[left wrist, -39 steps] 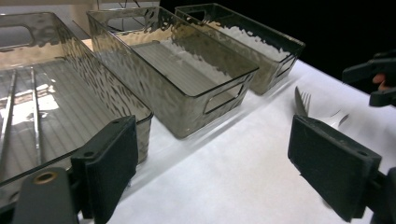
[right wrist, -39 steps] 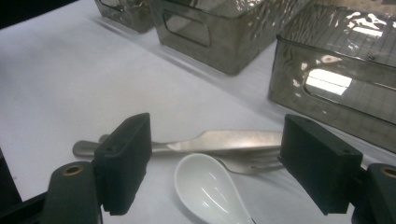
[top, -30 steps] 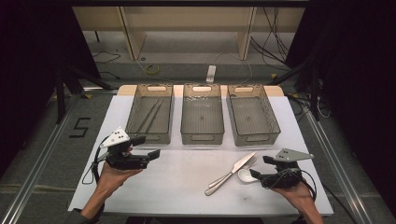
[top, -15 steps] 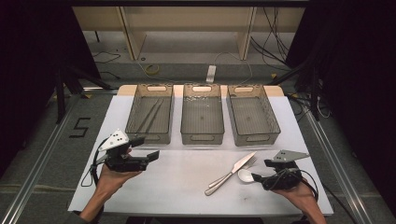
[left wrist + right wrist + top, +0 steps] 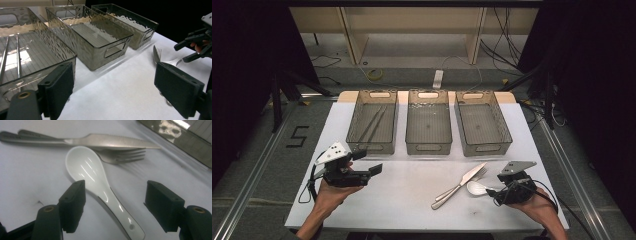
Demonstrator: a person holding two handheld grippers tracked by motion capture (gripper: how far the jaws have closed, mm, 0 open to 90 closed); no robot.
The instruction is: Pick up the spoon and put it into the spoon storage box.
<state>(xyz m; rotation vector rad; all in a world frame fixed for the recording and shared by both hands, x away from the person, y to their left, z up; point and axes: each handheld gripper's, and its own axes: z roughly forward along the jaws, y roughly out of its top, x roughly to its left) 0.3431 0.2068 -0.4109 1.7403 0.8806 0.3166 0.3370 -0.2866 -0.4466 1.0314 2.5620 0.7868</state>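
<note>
Three clear ribbed plastic bins sit in a row at the far side of my white surface [image 5: 412, 200]: left bin [image 5: 373, 125] w/ thin metal rods in it, middle bin [image 5: 428, 125], right bin [image 5: 482, 125]. Left tool [image 5: 368, 162] hangs released near the left bin, nothing btwn its jaws. Right tool [image 5: 113, 206], jaws just been closing, not yet clenched: white ceramic soup spoon [image 5: 96, 182] lies flat btwn them, handle toward me, pads apart from it. Steel knife [image 5: 100, 141] & steel fork [image 5: 120, 157] lie just beyond the bowl.
</note>
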